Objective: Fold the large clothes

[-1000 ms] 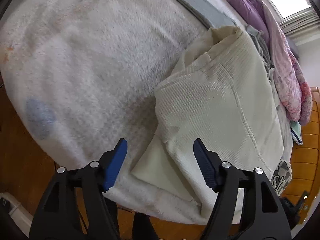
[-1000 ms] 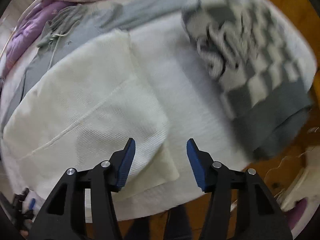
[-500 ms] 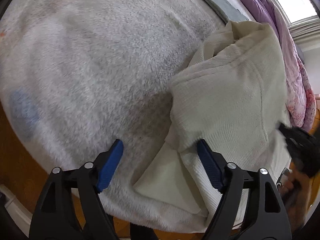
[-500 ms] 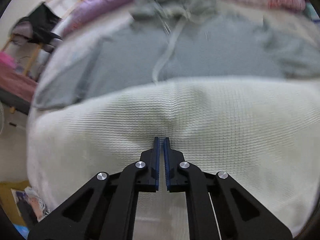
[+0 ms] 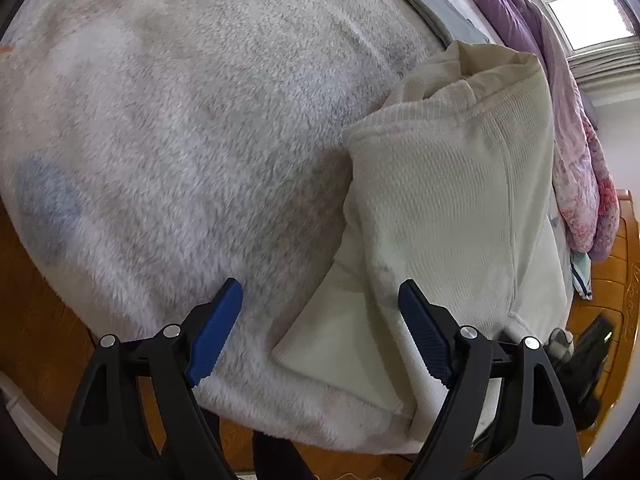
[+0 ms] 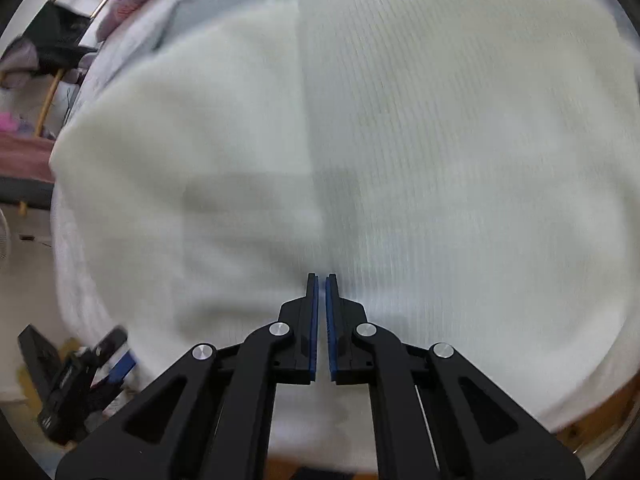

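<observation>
A cream waffle-knit garment lies partly folded on the fluffy white blanket, with a flat smooth corner sticking out near the bed's front edge. My left gripper hangs open above that corner, its blue pads on either side and touching nothing. In the blurred right wrist view the same cream garment fills the picture. My right gripper is low over it, shut, with nothing visible between the pads.
A grey garment and purple and pink bedding lie along the far side of the bed. Wooden floor shows below the blanket's edge. A black device with blue parts sits at the lower left of the right wrist view.
My right gripper shut its jaws and swung from near the checkered garment to low over the cream one. My left gripper opened a little wider and came closer to the garment's corner.
</observation>
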{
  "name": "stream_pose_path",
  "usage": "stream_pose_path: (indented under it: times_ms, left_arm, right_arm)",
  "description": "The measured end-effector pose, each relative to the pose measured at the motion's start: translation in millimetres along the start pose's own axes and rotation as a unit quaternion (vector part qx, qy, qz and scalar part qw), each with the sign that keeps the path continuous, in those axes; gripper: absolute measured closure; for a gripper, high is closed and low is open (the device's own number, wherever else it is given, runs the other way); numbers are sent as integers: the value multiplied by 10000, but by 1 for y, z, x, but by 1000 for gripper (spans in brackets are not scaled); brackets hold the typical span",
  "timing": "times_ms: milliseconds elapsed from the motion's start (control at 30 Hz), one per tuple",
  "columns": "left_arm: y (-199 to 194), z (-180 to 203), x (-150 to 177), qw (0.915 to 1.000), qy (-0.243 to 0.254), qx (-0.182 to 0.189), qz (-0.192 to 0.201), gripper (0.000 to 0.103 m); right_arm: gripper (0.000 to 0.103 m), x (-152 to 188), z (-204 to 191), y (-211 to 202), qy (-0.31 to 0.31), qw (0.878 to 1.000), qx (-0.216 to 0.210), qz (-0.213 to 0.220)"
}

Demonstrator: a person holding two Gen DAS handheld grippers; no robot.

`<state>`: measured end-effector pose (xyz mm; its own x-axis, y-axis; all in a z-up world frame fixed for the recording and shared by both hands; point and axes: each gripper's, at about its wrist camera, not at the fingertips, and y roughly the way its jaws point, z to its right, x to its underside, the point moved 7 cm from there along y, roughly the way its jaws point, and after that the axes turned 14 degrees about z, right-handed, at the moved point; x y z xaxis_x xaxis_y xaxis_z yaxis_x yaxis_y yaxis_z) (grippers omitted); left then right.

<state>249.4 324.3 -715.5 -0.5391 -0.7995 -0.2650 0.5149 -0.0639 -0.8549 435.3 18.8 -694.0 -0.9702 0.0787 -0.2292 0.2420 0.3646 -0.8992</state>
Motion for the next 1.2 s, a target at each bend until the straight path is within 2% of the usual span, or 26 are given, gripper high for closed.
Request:
stream_pose_path:
  times_ms: [100,167,233,300,400,433,500,533,600,633,733,800,833,900,933,1000,1067,1133,1200]
  left_arm:
    - [-2,-3,6,9999,101,8,-8,26]
    - [-1,3,6,9998,151,86,-22,34]
    - [1,10,4,9996,125,239,-39,49]
    - [4,16,4,9993,141,333,-97,50]
    - [15,26,1,9991,294,267,-126,54]
    - [16,25,2,9990,365,228,-141,69]
    - [15,27,1,9987,414,220,-178,90]
    - [14,30,-2,9990,358,242,-151,92]
    - [2,37,-6,9989,231,391,-67,93]
    - [-6,39,-9,9987,143,491,-30,94]
    - [-29,52,-15,9960,-118,884,9,97]
    - [-40,61,-18,9935,-247,1109,-42,97]
    - [-41,69,-18,9932,-273,1128,-40,97]
    - [-43,80,-17,9924,-249,1206,-44,97]
    - [-42,85,-16,9924,-268,1198,-53,97]
    - [-40,92,-15,9912,-401,1254,-130,97]
    - [-43,101,-16,9912,-301,1282,-107,97]
    - [-49,99,-19,9913,-274,1287,-87,97]
    - [-50,106,-19,9911,-266,1302,-64,97]
  right_arm:
    - [102,10,2,1,-138,9997,-44,208]
    - [103,6,3,5,-69,9997,-30,219]
    - [103,2,1,11,-44,9998,-35,172]
    - [103,-2,-1,14,44,9999,-57,139]
    - [99,-4,-2,8,71,9996,-170,195]
    - [99,-1,0,2,73,9995,-186,234]
    - [95,1,-4,-6,-99,9992,-194,339]
    - [85,3,-8,-11,-183,9986,-241,425]
    - [58,10,-21,-23,-356,9964,-448,625]
    - [55,11,-29,-26,-478,9948,-565,696]
    - [49,24,-59,-39,-914,9864,-1152,732]
    - [41,35,-81,-52,-1300,9759,-1579,755]
    - [39,48,-84,-63,-1482,9706,-1727,784]
    - [32,56,-99,-70,-1752,9619,-1929,832]
    - [32,59,-104,-72,-1850,9578,-2038,826]
    - [32,65,-113,-70,-2033,9516,-2161,801]
    - [32,68,-126,-64,-2201,9479,-2129,873]
    - [31,68,-135,-50,-2244,9469,-2115,910]
    - [31,67,-135,-36,-2144,9513,-1995,964]
